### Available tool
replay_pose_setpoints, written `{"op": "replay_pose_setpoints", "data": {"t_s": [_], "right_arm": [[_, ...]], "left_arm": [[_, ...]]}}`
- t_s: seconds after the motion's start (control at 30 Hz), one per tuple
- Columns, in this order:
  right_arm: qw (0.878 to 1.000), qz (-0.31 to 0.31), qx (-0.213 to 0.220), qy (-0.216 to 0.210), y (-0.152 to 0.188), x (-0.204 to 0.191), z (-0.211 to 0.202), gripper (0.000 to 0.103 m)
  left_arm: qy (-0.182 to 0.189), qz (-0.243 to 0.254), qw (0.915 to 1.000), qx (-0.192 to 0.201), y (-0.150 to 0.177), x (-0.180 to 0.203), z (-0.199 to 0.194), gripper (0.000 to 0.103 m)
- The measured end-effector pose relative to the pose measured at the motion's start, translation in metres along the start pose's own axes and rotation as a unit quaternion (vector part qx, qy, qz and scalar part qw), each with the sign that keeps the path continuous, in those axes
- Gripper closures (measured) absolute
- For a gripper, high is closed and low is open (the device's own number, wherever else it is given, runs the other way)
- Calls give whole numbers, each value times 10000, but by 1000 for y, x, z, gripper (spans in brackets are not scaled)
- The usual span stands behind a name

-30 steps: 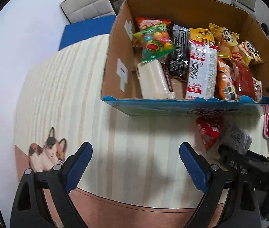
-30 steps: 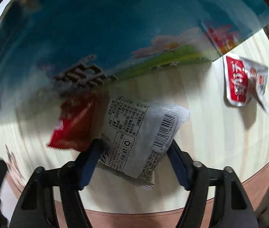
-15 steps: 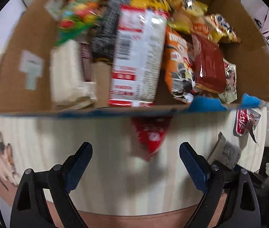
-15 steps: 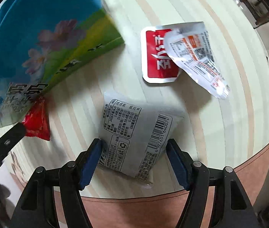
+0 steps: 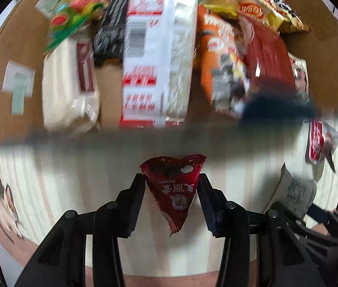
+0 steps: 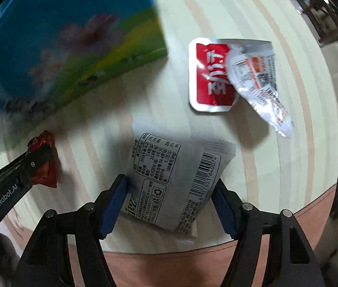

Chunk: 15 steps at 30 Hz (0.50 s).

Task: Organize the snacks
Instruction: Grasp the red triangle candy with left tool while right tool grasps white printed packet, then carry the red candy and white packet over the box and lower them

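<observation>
My left gripper [image 5: 171,179] points down at the striped table and is shut on a red triangular snack packet [image 5: 176,193], a pad against each side. Just beyond it stands the open cardboard box [image 5: 8,47], packed with several snack bags. My right gripper [image 6: 170,182] is shut on a grey packet with a barcode [image 6: 169,162], held just over the table. In the right wrist view the left gripper's finger [image 6: 35,160] and the red packet [image 6: 47,175] show at the left edge. The left wrist view catches the grey packet [image 5: 298,189] at the right.
A red-and-silver sachet [image 6: 208,76] and a silver sachet [image 6: 259,83] lie together on the table right of the box's blue-green outer side [image 6: 73,35]. A cat picture [image 5: 4,201] marks the cloth at the left. A brown band [image 6: 312,205] runs along the table's near edge.
My left gripper came down in front of the box over the red packet and closed on it. The right gripper carried the grey packet away from the box, towards the sachets.
</observation>
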State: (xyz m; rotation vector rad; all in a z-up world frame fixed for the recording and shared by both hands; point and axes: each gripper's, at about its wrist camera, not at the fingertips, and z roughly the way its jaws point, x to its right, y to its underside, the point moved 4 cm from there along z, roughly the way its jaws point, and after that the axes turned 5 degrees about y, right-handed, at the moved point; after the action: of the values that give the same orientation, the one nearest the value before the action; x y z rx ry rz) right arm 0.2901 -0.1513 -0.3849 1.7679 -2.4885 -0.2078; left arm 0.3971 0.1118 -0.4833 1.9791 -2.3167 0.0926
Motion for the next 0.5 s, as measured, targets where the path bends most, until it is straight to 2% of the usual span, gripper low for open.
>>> {"op": "replay_pose_setpoints", "data": {"t_s": [0.3, 0.4, 0.5], "right_arm": [[9908, -1257, -469, 183, 45, -18, 13, 35], [9908, -1214, -588, 127, 49, -19, 18, 34], [9927, -1021, -634, 29, 44, -19, 24, 27]], "left_arm": [[259, -216, 9981, -521, 87, -11, 3, 61], [446, -361, 9955, -750, 106, -17, 13, 59], [695, -612, 9925, -804, 112, -23, 18, 58]]}}
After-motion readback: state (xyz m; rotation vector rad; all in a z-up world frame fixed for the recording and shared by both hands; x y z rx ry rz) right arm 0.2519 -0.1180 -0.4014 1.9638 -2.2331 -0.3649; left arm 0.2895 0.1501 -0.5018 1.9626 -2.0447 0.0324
